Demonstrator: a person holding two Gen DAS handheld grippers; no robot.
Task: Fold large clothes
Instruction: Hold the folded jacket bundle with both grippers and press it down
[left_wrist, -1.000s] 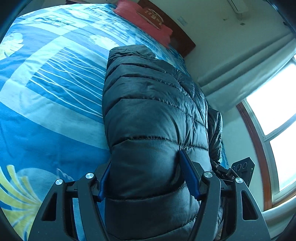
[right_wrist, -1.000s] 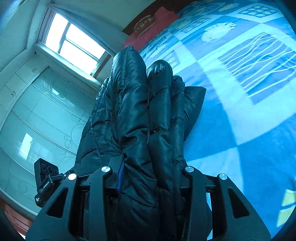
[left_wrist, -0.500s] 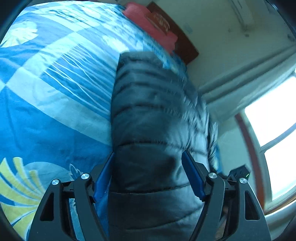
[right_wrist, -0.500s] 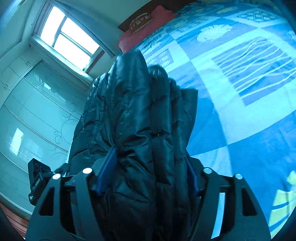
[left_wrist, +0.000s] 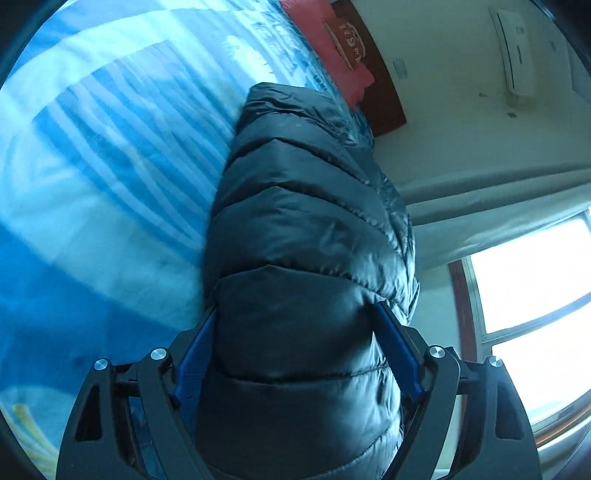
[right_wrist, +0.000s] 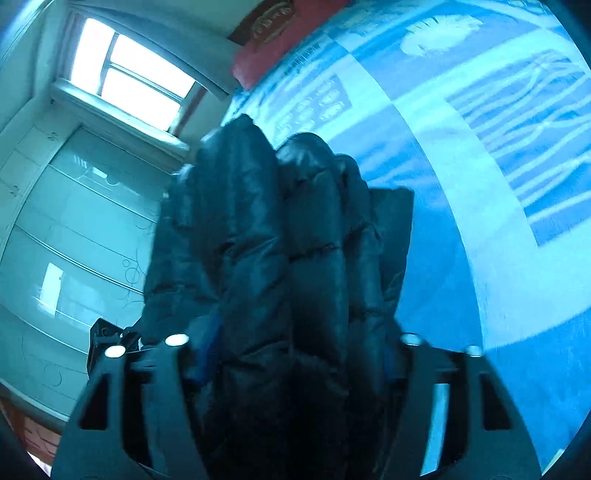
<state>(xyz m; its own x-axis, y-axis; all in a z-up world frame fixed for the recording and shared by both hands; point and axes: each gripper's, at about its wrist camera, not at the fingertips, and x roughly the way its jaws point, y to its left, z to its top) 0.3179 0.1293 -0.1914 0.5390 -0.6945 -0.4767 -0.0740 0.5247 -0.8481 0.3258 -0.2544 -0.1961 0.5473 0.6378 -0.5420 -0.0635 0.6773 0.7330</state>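
A dark quilted puffer jacket (left_wrist: 303, 229) is folded into a thick bundle above the blue patterned bed (left_wrist: 92, 166). My left gripper (left_wrist: 295, 332) is shut on one end of the bundle, its blue pads pressed into both sides. My right gripper (right_wrist: 295, 354) is shut on the other end of the jacket (right_wrist: 280, 236), where several padded layers are stacked side by side. The left gripper's body (right_wrist: 107, 343) shows at the lower left of the right wrist view. The fingertips are mostly buried in fabric.
A red pillow (left_wrist: 328, 40) and a brown headboard (left_wrist: 380, 96) lie at the bed's far end. A window (left_wrist: 532, 295) and a curtain stand beside the bed. A glass-fronted wardrobe (right_wrist: 74, 236) stands by the window. An air conditioner (left_wrist: 513, 51) hangs on the wall.
Both grippers have lifted and tilted the jacket bundle; the views have swung toward the wall and window. The grip on the jacket is unchanged.
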